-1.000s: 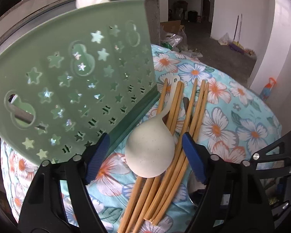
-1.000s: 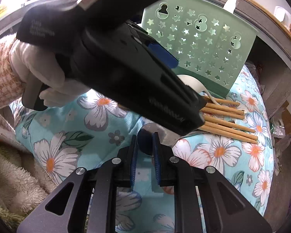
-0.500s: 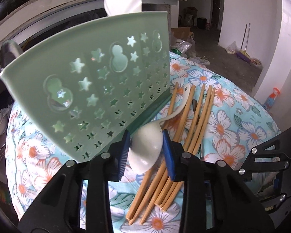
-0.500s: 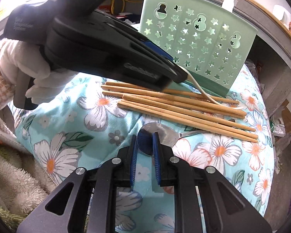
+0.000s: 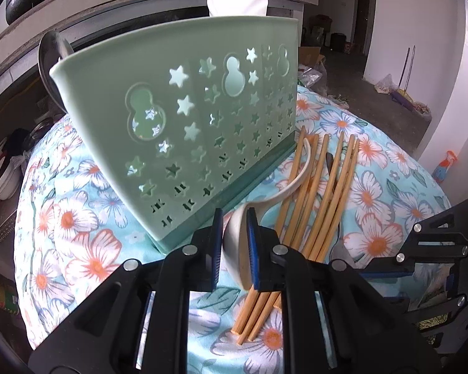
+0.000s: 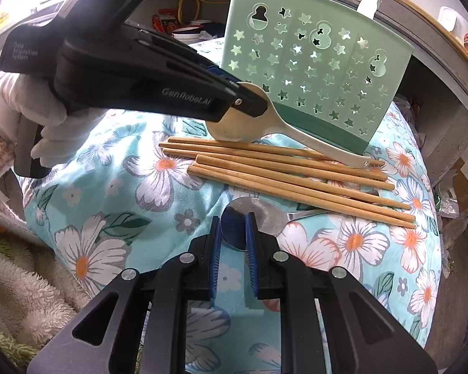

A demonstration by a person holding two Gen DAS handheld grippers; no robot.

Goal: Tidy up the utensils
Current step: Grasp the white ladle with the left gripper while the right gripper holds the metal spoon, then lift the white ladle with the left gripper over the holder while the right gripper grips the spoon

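Close in front of a green holder (image 5: 184,131) with star cut-outs, standing on a flowered cloth (image 6: 115,187), the left gripper (image 5: 235,246) has just been closing and now pinches the bowl of a white spoon (image 6: 243,121), its handle trailing across a row of chopsticks (image 6: 284,174) beside the holder. Nearer than the chopsticks, the right gripper (image 6: 234,249) is pressed narrow around the bowl of a metal spoon (image 6: 265,215) on the cloth
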